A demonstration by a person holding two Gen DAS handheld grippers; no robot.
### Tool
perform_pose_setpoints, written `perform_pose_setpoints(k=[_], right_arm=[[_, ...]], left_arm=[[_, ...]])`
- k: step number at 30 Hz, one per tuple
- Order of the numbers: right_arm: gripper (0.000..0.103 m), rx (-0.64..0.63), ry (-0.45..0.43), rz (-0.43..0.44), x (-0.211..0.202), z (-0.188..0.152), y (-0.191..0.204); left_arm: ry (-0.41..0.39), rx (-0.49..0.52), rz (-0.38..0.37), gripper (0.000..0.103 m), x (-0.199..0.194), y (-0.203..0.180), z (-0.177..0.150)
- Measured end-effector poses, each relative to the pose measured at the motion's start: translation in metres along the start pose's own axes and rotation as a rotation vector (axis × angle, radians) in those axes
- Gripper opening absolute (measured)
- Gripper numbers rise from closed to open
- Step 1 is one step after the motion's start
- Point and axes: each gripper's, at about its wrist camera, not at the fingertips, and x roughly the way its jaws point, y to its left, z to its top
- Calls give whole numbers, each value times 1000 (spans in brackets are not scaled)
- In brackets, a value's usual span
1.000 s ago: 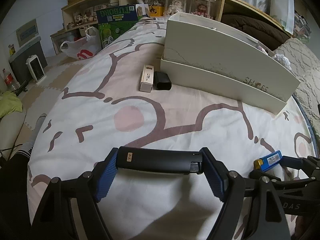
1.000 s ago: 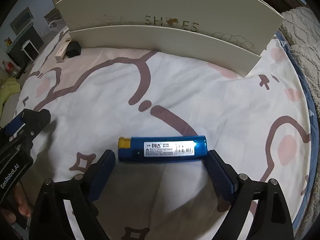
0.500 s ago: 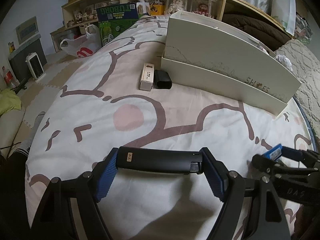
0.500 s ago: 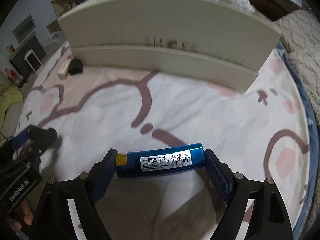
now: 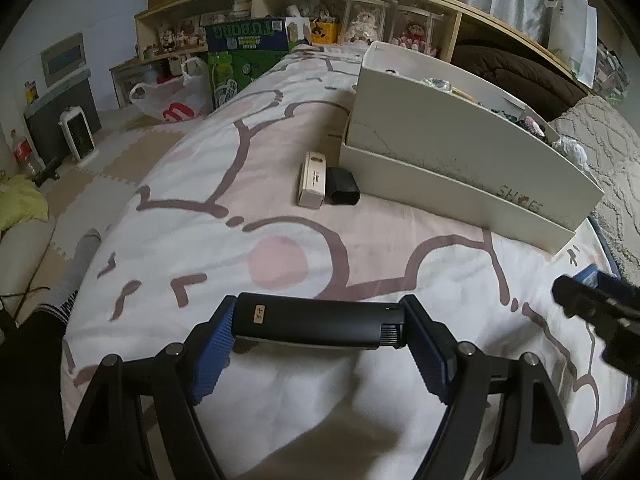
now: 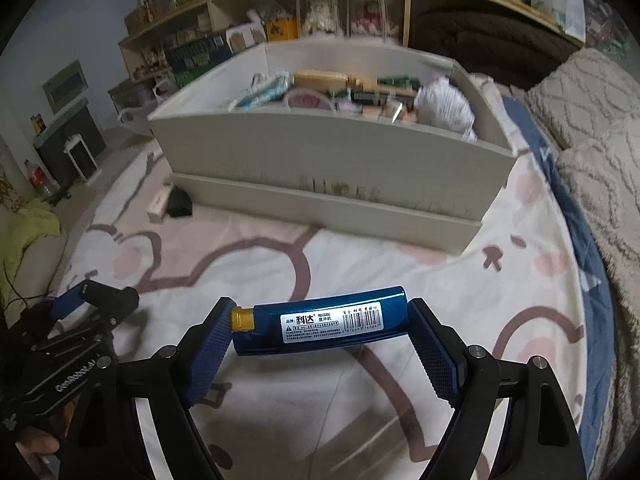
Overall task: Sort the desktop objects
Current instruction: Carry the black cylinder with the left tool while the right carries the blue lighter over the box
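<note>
Lighters sit in both my grippers: left gripper [image 5: 318, 330] pinches the black lighter [image 5: 320, 321] endwise low over the bedsheet [image 5: 280, 224], right gripper [image 6: 322, 330] clamps the blue lighter [image 6: 320, 322], raised facing the box [image 6: 332, 160].

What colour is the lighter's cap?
Yellow-gold, on the blue lighter; clearest in the right wrist view.

Blue lighter [image 6: 320, 322], black lighter [image 5: 320, 325] – cream box [image 6: 332, 160], white sheet [image 5: 280, 216] with pink-brown cartoon lines
</note>
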Motion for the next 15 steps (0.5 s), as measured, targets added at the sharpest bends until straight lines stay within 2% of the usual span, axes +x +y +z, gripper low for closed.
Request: perform_pose_setpoints(k=[15], right_arm=[[86, 4, -132, 15, -31, 31, -1]], left_arm=[[-79, 29, -43, 80, -19, -8, 34]])
